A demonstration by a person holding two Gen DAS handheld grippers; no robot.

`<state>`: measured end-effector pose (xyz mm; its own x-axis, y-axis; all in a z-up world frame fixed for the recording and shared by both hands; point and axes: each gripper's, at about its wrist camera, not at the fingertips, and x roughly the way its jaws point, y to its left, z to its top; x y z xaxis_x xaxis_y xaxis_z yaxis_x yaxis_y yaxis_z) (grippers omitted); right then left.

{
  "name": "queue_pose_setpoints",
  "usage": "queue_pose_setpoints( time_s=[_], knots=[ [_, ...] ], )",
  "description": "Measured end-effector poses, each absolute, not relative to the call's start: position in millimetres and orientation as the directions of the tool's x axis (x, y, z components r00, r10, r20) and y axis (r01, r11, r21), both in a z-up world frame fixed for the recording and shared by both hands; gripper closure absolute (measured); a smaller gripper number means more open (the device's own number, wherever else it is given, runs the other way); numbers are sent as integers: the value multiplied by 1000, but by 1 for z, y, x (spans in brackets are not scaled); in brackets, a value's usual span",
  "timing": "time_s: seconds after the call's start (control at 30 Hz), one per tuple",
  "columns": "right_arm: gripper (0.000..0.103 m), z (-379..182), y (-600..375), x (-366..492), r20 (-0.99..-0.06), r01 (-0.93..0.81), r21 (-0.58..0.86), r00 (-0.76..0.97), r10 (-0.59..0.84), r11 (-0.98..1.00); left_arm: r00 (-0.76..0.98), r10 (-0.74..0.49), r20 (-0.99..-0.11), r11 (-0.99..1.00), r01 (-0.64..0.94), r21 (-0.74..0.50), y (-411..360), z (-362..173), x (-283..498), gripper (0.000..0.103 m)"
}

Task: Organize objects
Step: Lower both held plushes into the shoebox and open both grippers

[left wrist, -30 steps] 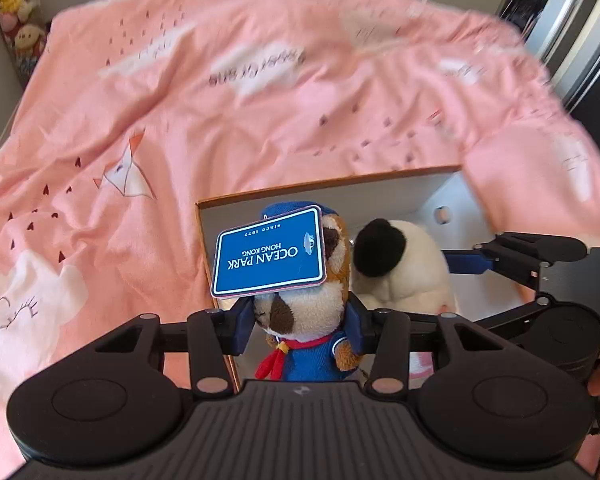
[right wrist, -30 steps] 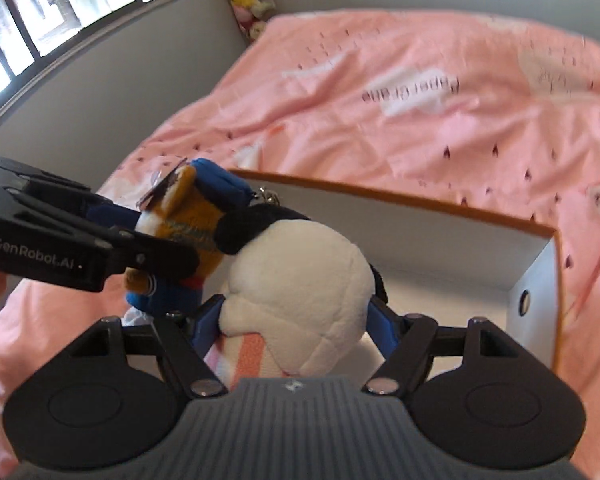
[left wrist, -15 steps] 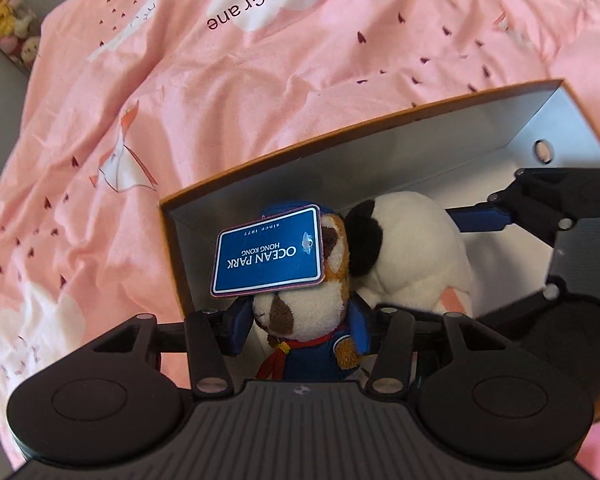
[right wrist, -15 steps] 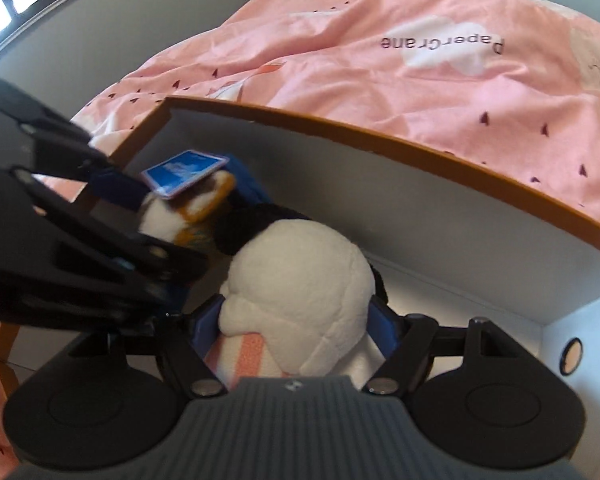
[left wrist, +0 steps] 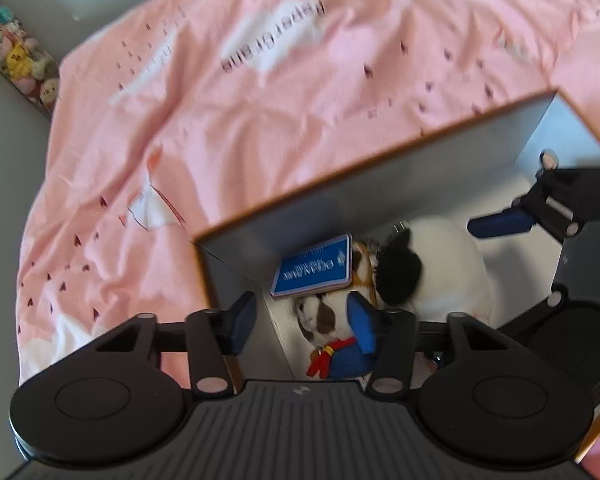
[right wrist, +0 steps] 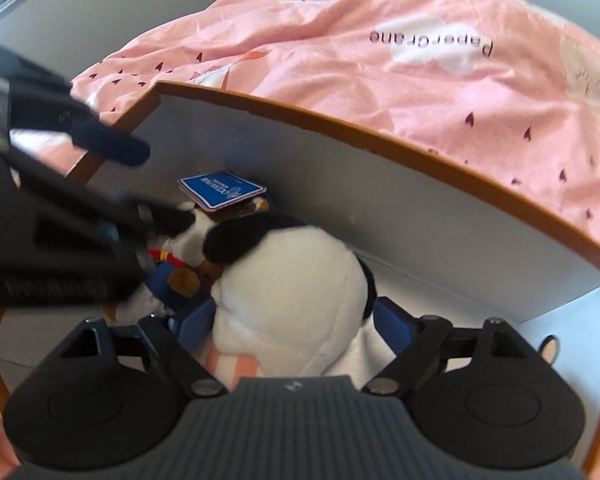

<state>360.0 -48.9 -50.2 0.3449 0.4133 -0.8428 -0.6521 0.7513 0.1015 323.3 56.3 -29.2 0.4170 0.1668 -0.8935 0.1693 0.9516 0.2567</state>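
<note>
A brown-rimmed box (left wrist: pixel 380 160) with white inner walls sits on the pink bed. Inside lie a small brown-and-white plush in a blue suit (left wrist: pixel 332 328) with a blue Ocean Park tag (left wrist: pixel 314 270), and a white plush with black ears (left wrist: pixel 444 264). My left gripper (left wrist: pixel 300 322) is open above the box's left corner, its pads off the small plush. My right gripper (right wrist: pixel 296 320) has its blue pads beside the white plush (right wrist: pixel 292 300), widened and loose around it. The box rim (right wrist: pixel 380 128) curves behind.
The pink patterned duvet (left wrist: pixel 260 100) covers the bed all around the box. A strip of small plush toys (left wrist: pixel 16 60) lies along the far left wall. The box wall has a round hole (right wrist: pixel 550 348) on the right side.
Both grippers went down into the box with the toys. The left gripper opened and let go of the small plush, which now lies on the box floor. The right gripper's pads spread wider.
</note>
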Motion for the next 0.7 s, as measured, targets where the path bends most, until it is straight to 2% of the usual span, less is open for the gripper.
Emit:
queue_pose_setpoints(
  time_s=[0.1,0.17,0.27,0.3,0.43,0.7],
  knots=[
    [15,-44,-49,353,-853,-654,38,373,365,756,444,117,-888,972,131,194,67,-13,316,55],
    [15,-42,-48,349,-869,-650,2,374,323,760,468,104,-878,979,110,174,73,-2,311,56],
    [28,-41,-49,344,-884,-638,5,357,301,770,507,97,-857,983,84,161,81,12,302,56],
    [37,-40,-50,342,-884,-638,21,348,313,770,516,91,-852,986,76,152,83,16,300,57],
    [42,-40,-44,335,-861,-646,-1,388,327,763,529,80,-845,989,61,132,91,25,295,58],
    [46,-43,-32,352,-808,-614,179,354,472,769,515,95,-852,989,48,139,100,17,289,60]
  ],
)
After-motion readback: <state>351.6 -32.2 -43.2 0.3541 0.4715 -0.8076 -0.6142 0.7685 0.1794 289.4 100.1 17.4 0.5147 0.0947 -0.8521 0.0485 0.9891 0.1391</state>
